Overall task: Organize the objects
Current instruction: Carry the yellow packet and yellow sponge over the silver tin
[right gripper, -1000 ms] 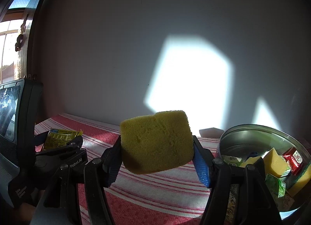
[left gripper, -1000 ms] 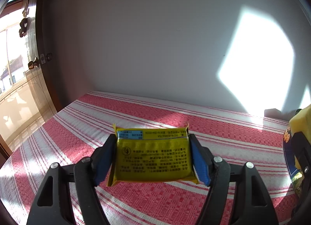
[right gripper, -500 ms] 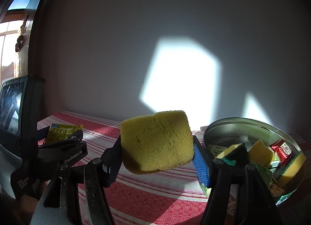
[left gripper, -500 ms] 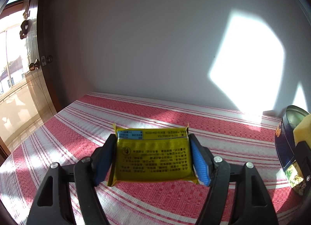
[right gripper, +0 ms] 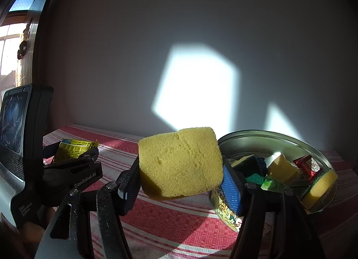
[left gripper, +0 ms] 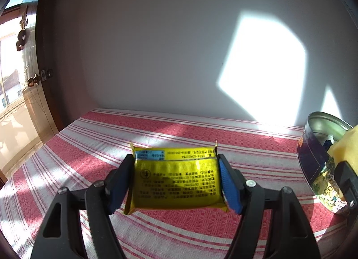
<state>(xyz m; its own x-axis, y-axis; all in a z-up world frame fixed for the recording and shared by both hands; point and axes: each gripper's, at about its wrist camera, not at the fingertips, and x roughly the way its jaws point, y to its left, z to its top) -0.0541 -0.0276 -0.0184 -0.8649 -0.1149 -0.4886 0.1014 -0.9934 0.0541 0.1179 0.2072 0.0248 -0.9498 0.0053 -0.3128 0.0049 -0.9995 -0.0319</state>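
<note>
Carrying both loads clear of the striped cloth, presumably for the round tin, the left gripper clamped a glossy yellow packet flat between its jaws; the right gripper squeezed a porous yellow sponge, tin just right of its jaws.

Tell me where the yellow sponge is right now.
In the right wrist view, the yellow sponge sits clamped in the right gripper, above the striped cloth, just left of the tin.
</note>
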